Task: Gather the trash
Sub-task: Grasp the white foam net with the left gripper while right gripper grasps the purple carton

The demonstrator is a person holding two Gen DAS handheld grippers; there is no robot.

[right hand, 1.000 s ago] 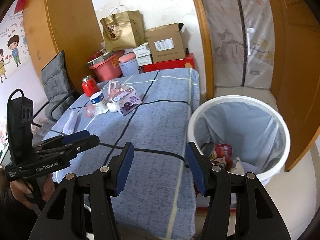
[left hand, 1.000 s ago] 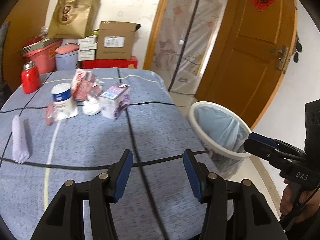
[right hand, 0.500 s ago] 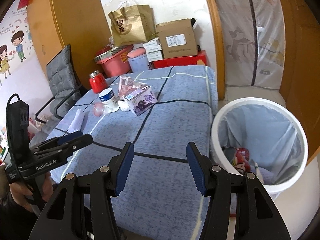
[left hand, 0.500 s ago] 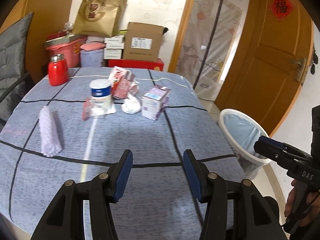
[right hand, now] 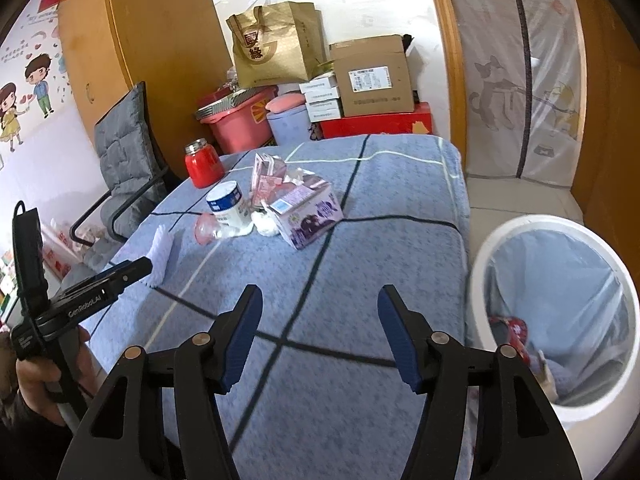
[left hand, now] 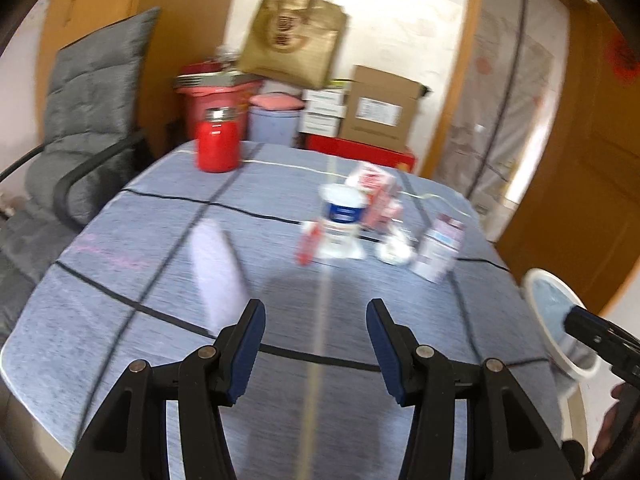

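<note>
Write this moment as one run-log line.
left gripper: open, empty | right gripper: open, empty | trash: carton, cup on table | bin: holds wrapper

Bench [right hand: 392, 184]: blue cloth with a grid of black and pale lines. Carton [right hand: 306, 216]: purple and white print. Second carton [right hand: 266, 178]: pink and white. Cup [right hand: 229, 204]: white with a blue label. Jar [right hand: 203, 163]: red with a silver lid. Bin [right hand: 486, 264]: white rim, pale blue liner. Both tools, left [left hand: 316, 344] and right [right hand: 320, 336]: black frames, blue pads.
</note>
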